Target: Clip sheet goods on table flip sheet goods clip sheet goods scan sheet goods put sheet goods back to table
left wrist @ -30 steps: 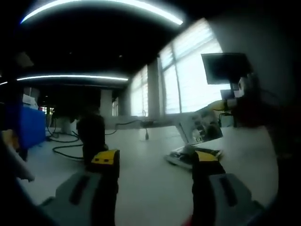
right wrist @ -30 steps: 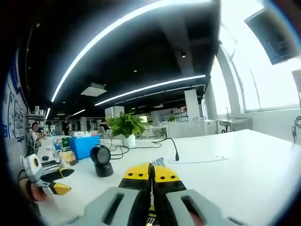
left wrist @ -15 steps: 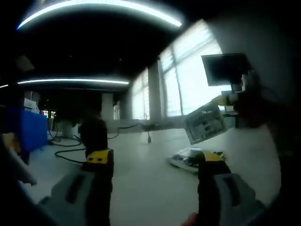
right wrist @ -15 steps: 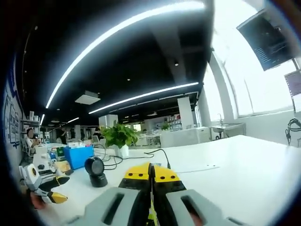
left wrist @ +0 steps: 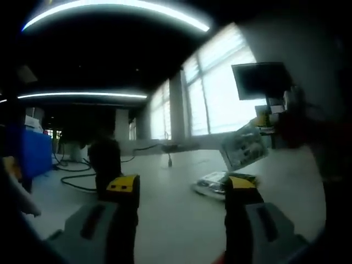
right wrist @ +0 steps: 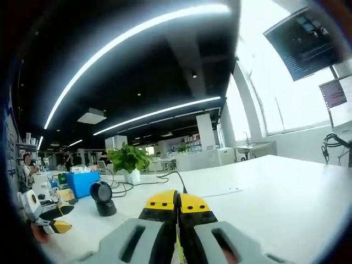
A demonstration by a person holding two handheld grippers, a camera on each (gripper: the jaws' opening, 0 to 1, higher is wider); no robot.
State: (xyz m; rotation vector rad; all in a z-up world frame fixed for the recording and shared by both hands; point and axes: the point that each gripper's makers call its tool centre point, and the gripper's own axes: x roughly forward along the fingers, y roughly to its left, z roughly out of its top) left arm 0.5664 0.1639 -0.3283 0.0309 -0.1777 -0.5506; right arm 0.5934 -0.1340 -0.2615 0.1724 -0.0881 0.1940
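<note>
In the left gripper view my left gripper stands spread, with the printed sheet held tilted in the air at two o'clock above the table, while in the right gripper view my right gripper is pressed together on the sheet's thin edge.

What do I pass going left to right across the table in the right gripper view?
Left gripper → blue bin → black scanner → potted plant → black cable → right gripper.
</note>
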